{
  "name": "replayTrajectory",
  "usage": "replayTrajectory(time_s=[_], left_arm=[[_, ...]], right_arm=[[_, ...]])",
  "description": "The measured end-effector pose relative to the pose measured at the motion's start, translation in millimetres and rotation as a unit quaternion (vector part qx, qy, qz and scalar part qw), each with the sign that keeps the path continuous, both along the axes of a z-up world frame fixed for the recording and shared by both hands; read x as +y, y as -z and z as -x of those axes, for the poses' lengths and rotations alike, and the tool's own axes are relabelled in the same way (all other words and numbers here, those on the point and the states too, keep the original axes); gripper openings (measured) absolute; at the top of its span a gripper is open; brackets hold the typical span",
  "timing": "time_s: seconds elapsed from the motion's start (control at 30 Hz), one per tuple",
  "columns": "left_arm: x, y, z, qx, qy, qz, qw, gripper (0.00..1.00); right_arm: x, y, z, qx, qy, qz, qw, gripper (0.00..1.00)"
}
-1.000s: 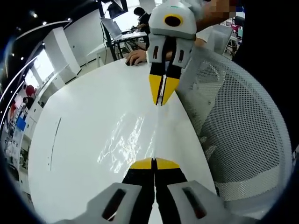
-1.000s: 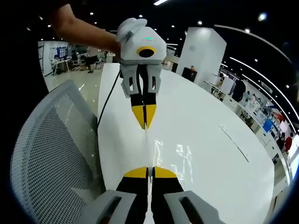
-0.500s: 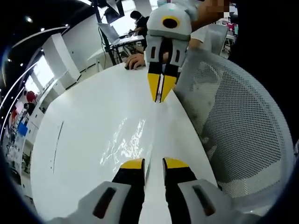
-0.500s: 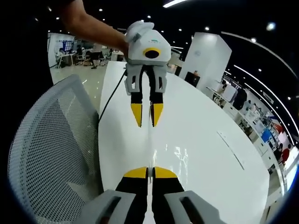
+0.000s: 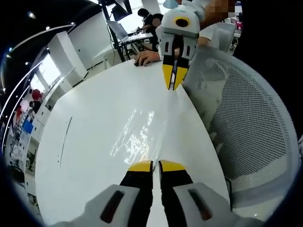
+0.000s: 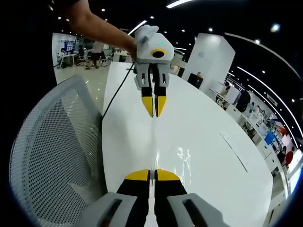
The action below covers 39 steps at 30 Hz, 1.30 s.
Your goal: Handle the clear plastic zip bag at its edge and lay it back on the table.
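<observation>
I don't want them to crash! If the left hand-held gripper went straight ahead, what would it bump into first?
Probably the right hand-held gripper, facing it along the clear bag; depth is hard to judge.

Open room: the white table (image 5: 90, 142) lies bare to the left of both grippers.
Obstacle: a white mesh chair (image 5: 246, 127) backs against the table edge.
Far end: a person's hand (image 5: 146, 57) rests on the tabletop.

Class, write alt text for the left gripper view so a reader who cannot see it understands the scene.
A clear plastic zip bag is stretched over a glossy white table, its near edge between the nearly closed yellow-tipped fingers of the left gripper and its far edge in the right gripper. A white mesh chair stands beside the table.
</observation>
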<state>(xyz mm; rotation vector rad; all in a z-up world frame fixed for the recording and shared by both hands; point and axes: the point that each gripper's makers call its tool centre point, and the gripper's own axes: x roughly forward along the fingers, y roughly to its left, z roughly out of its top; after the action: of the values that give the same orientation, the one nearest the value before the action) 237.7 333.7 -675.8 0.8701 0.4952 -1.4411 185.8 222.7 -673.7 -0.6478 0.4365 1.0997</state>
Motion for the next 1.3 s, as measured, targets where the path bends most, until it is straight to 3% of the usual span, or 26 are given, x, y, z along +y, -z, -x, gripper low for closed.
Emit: replayTrajectory(time_s=[0.4, 0.57, 1.03, 1.3], left_arm=[[-4, -7.4, 2.4, -0.016, 0.014, 0.016, 0.9996, 0.0], [-6, -9.7, 3.8, -0.02, 0.02, 0.025, 0.9993, 0.0], [-11, -11.9, 7.1, -0.026, 0.032, 0.026, 0.9988, 0.0], [-12, -12.8, 7.3, -0.028, 0.032, 0.028, 0.9987, 0.0]], right_arm=[[0, 4.8, 6, 0.024, 0.006, 0.002, 0.9997, 0.0], [1, 6.5, 9, 0.037, 0.008, -0.002, 0.9993, 0.07], [1, -27.4, -3, 0.049, 0.015, -0.048, 0.9975, 0.1], [-2, -28.3, -13, 0.052, 0.013, -0.041, 0.9977, 0.09]])
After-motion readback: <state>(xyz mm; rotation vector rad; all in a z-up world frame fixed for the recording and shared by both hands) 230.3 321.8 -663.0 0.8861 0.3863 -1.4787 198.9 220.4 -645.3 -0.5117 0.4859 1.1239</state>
